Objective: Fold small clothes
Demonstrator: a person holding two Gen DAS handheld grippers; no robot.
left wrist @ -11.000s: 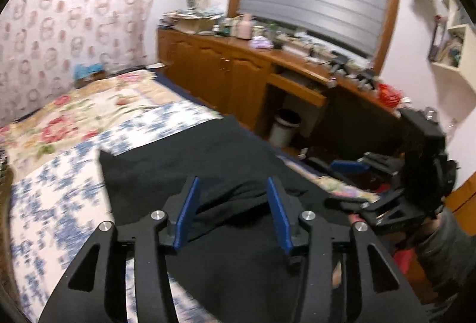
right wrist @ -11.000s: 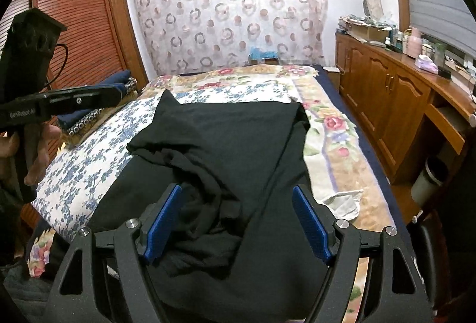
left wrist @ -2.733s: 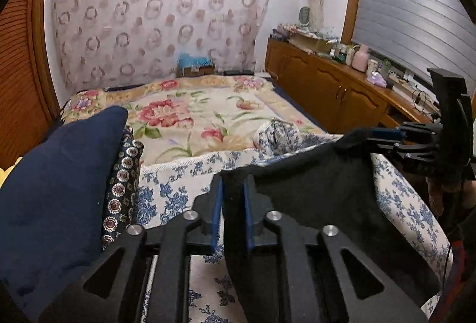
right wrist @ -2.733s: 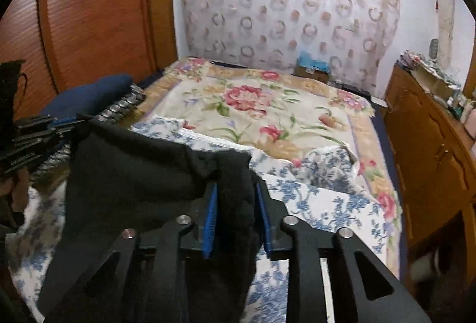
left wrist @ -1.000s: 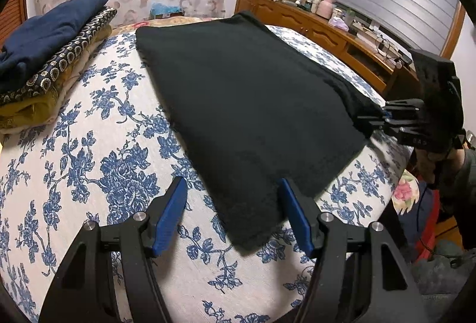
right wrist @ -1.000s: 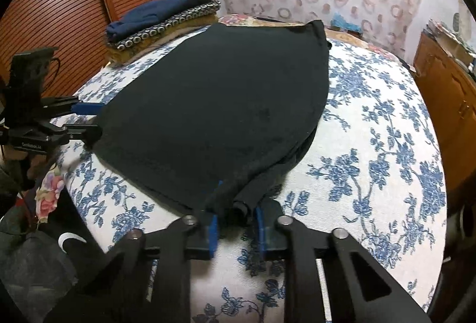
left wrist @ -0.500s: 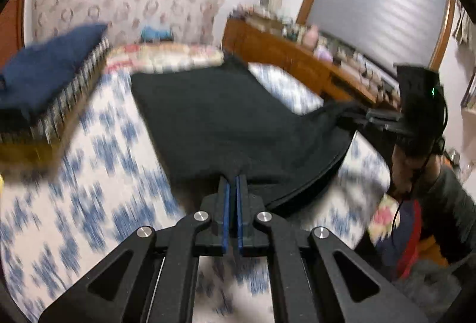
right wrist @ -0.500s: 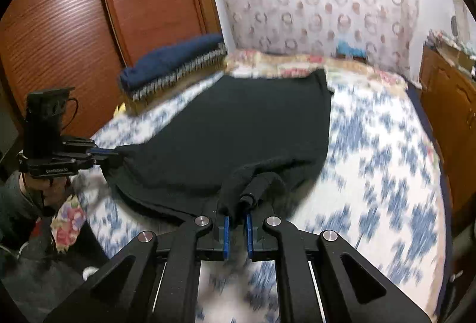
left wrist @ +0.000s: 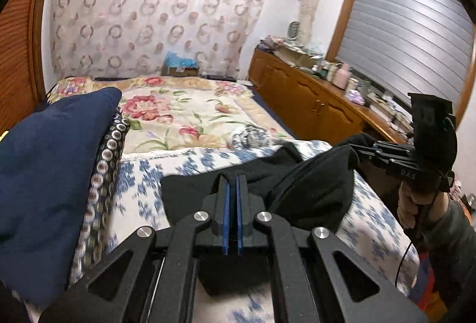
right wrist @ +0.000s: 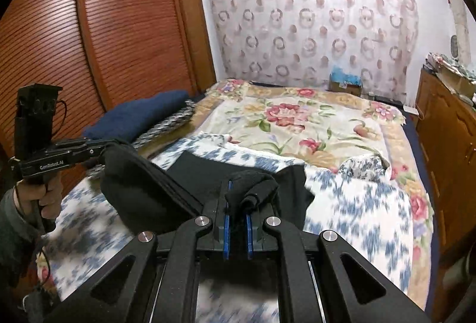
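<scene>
At the bed's left edge a stack of folded clothes point(left wrist: 53, 162) sits out of my way. My left claw point(left wrist: 231, 184) is clamped on 1 near corner of the black garment point(left wrist: 312, 192), its jaws having just closed on the cloth. My right claw point(right wrist: 236, 201) is clamped on the other near corner, cloth bunched over its tips. I hold both corners lifted so the near half can fold over. The garment's far part lies on the blue-flowered sheet point(right wrist: 366, 204), ahead of both claws.
</scene>
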